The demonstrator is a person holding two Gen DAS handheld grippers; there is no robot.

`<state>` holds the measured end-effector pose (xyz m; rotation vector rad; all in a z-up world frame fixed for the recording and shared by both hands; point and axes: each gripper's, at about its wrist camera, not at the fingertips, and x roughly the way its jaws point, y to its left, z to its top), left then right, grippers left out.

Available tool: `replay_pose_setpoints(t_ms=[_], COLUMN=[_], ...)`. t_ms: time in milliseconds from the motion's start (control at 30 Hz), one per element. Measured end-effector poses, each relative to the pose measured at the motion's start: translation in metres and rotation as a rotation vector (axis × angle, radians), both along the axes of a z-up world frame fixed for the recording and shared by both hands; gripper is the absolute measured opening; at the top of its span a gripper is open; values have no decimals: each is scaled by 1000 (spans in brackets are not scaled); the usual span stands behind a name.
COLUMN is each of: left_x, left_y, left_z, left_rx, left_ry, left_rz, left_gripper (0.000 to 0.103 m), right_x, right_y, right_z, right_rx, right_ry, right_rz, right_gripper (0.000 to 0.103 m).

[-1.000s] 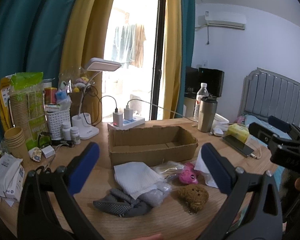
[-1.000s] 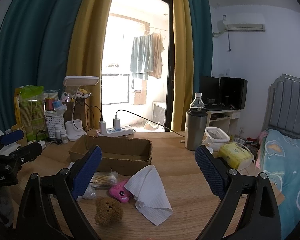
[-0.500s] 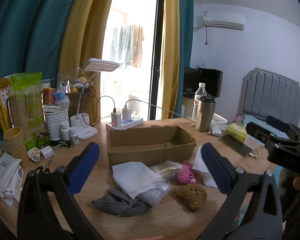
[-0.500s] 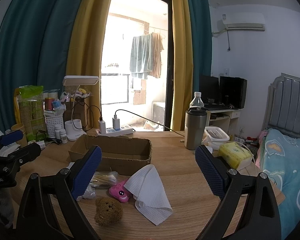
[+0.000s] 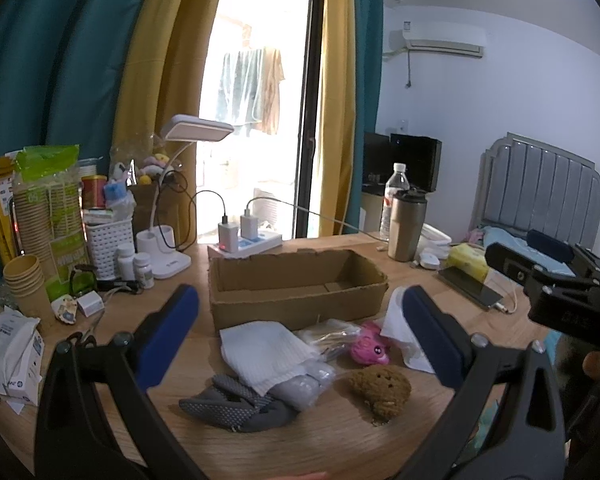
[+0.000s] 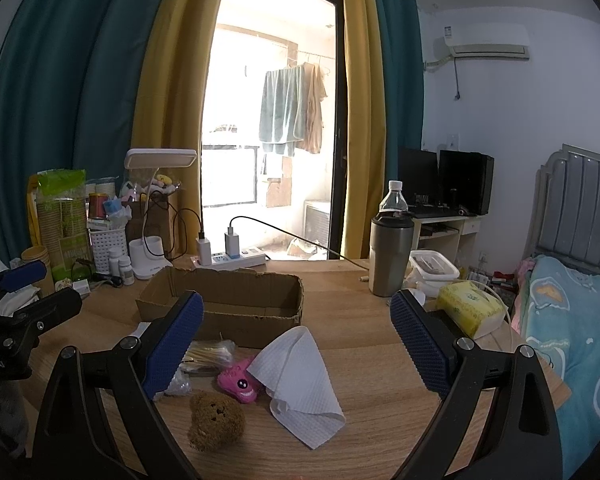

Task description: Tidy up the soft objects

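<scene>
An open cardboard box (image 5: 296, 284) (image 6: 228, 300) stands mid-table. In front of it lie a white cloth (image 5: 262, 350), a grey dotted sock (image 5: 236, 402), a clear bag of cotton swabs (image 5: 328, 336) (image 6: 210, 354), a pink toy (image 5: 368, 346) (image 6: 240, 384), a brown plush bear (image 5: 382, 390) (image 6: 216, 420) and a second white cloth (image 6: 298, 374) (image 5: 400, 328). My left gripper (image 5: 296, 336) hovers open above the pile, empty. My right gripper (image 6: 296, 344) is open over the second cloth, holding nothing.
A power strip (image 5: 246, 244), desk lamp (image 5: 168, 254), pill bottles (image 5: 134, 264), paper cups (image 5: 24, 284) and packets crowd the left side. A steel tumbler (image 6: 390, 258), tissue pack (image 6: 470, 308) and phone (image 5: 470, 286) sit right. A bed (image 6: 576, 320) is beyond the table edge.
Both views have shifted only slightly; the left gripper has drifted a little. The objects on the table lie as before.
</scene>
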<state>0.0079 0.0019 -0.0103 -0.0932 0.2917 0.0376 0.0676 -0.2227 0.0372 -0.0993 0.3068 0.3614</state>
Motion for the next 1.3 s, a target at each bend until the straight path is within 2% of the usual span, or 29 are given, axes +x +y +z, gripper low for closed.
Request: replay_pose_setpoints(t_ms=[500,767,933,1300], left_x=[0,4,16,41], left_y=[-2,-3,5,15], left_z=[-2,-10,-31,-77], left_rx=[-1,-2,-9,-41], left_ry=[3,38,118,275], left_rz=[-1,-3,11,21], left_gripper=[103,103,103,103], right_x=[0,8,21,52], right_y=[-1,-6,-9,-13], right_z=[-3,-17,-27,-75], right_rx=[1,-1,-13,-43], right_ry=[6,40,78,223], right_rz=[1,-16,-34,-68], right_gripper=[96,96,96,96])
